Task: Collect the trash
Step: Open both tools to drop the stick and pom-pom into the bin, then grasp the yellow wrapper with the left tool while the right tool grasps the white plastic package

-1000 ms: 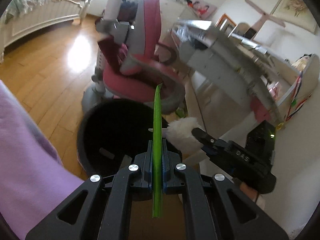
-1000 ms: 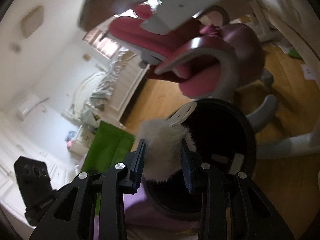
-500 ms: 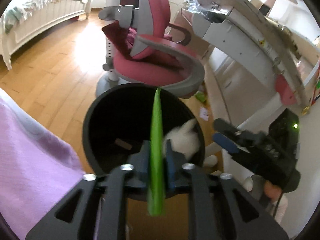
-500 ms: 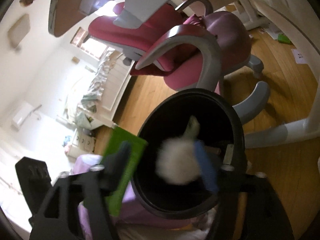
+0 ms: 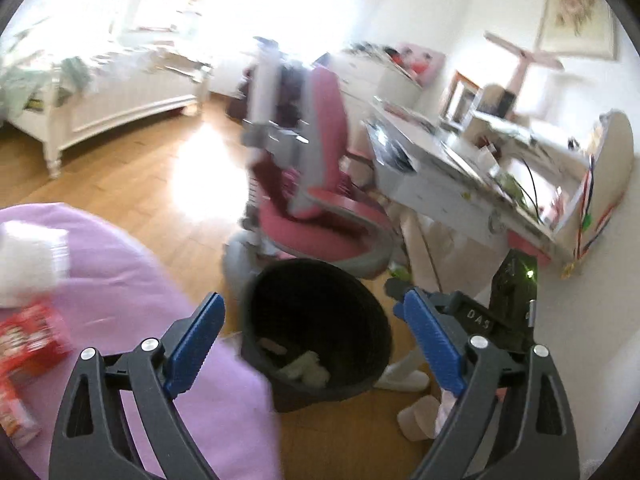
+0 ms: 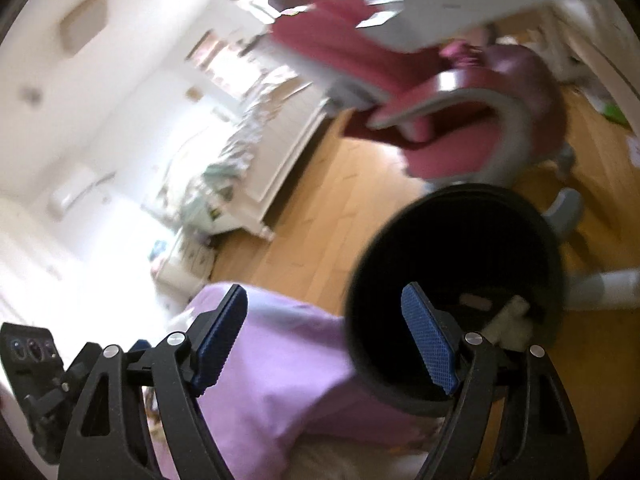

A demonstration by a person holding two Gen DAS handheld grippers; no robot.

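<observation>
Left hand-held gripper [image 5: 314, 336]: released, blue pads spread wide, nothing between them, jaws just having been opening. Poised above and in front of a black trash bin [image 5: 376, 344] on the wooden floor [image 5: 132, 176].

Right hand-held gripper [image 6: 326, 334]: likewise released and empty. Jaws widened early in the last second, barely at all since. Also seen from the left wrist camera, just right of the bin, with a small green light glowing on its body.

Inside the bin: a pale fluffy scrap [image 5: 306, 368] at the bottom, plus a small flat tan piece [image 5: 272, 346] beside it. Same fluffy scrap [image 6: 510, 320] visible from the right wrist camera, low against the bin's inner wall. Green sheet not discernible in either view.

Beside the bin, a lilac-covered surface [image 5: 132, 280] touching or overlapping the bin's near-left rim. On it, at far left: a red packet [image 5: 28, 340] and a blurred white lump [image 5: 28, 264], identity unclear.

Behind the bin: a pink chair [image 5: 320, 200] with grey base, close to the bin's far rim. Right of the chair, a white counter [image 5: 460, 184] cluttered with papers and small items. At far left, a white bed [image 5: 100, 100] against a bright window. White slippered feet [image 5: 400, 380] on the floor just right of the bin.

Both views heavily motion-blurred, so fine detail uncertain.
</observation>
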